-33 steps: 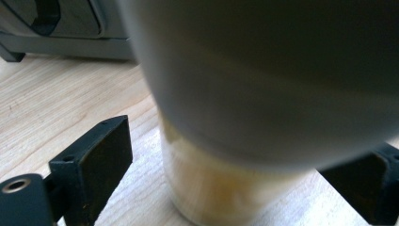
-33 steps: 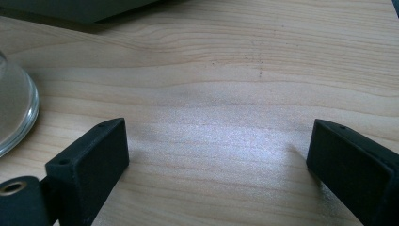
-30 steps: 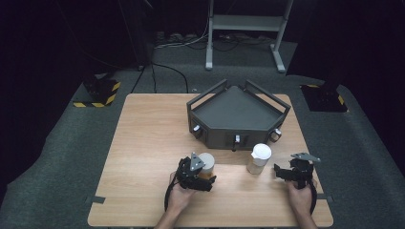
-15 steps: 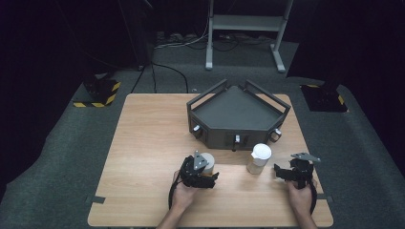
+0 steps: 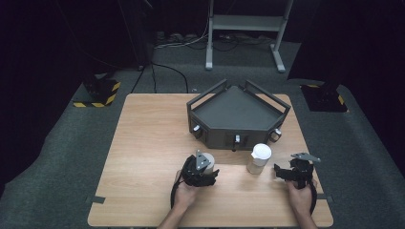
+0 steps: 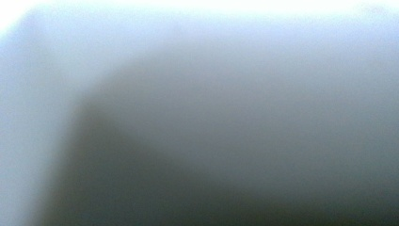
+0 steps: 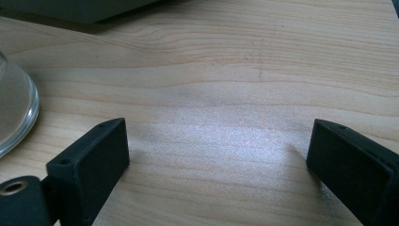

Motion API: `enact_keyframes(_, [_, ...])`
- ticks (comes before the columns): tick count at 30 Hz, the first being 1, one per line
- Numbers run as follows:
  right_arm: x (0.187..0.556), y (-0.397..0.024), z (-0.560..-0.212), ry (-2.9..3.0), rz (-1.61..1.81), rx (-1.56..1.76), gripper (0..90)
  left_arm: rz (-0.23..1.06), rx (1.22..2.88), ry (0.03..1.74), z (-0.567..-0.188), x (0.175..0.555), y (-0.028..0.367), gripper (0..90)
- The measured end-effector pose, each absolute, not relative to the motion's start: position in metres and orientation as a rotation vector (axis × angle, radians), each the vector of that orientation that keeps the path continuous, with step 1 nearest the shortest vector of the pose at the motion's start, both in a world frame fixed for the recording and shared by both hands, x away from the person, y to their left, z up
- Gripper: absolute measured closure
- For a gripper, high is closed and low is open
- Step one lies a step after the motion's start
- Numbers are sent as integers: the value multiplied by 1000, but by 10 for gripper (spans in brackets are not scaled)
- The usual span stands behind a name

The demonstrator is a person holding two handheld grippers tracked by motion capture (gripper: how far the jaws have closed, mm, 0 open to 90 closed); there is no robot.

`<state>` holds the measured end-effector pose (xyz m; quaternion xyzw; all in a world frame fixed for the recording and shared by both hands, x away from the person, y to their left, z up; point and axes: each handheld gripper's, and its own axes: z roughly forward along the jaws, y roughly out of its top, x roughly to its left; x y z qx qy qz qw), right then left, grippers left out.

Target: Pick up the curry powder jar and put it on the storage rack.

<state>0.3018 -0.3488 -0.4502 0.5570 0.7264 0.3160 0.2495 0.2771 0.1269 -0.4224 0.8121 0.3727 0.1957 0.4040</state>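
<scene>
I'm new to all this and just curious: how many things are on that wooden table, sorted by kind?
Dark grey tray: 1
Clear jar with white lid: 1
Hand-held grippers: 2, the left gripper and the right gripper
Total: 4

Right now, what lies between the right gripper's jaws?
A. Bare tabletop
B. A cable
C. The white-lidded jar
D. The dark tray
A. In the right gripper view, the right gripper has its jaws wide apart with only the wooden table between them; the jar sits off to the side, outside the jaws.
</scene>
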Motion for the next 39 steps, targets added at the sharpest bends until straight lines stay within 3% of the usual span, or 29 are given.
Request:
enact_keyframes(19, [302, -349, -450, 1978, 862, 1517, 59, 454, 2058, 926, -415, 283, 132, 324])
enact_keyframes(39, [302, -348, -450, 1978, 857, 1515, 59, 400, 2095, 863, -368, 301, 137, 326])
